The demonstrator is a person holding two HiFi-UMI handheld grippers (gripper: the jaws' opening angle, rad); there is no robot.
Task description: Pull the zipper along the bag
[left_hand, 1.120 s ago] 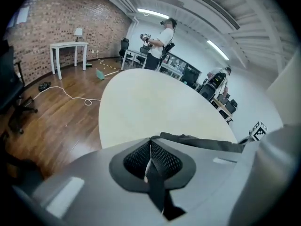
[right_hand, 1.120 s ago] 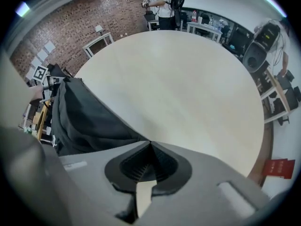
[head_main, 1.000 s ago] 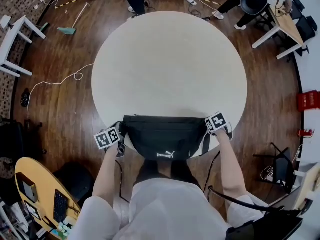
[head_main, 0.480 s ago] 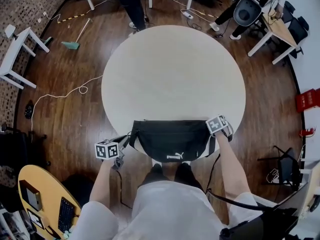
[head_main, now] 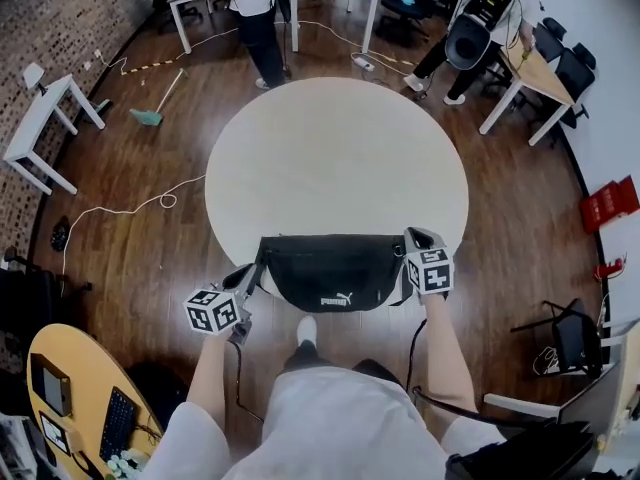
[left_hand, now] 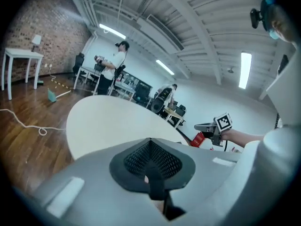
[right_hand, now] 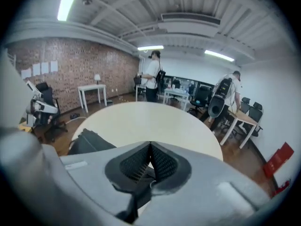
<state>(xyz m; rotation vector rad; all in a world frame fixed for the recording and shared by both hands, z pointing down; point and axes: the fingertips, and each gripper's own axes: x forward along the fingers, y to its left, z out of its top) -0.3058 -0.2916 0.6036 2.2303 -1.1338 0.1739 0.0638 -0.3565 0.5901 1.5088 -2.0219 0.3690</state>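
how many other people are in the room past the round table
2: one person standing beyond the round table's far left side, one person with a backpack bent at a desk far right. Others may be hidden.

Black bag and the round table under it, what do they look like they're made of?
The black bag looks like soft woven synthetic, likely nylon or polyester, matte: its outline is limp and rounded, with a printed white logo. The round table has a smooth cream top with no visible grain and low sheen, probably laminate or painted board.
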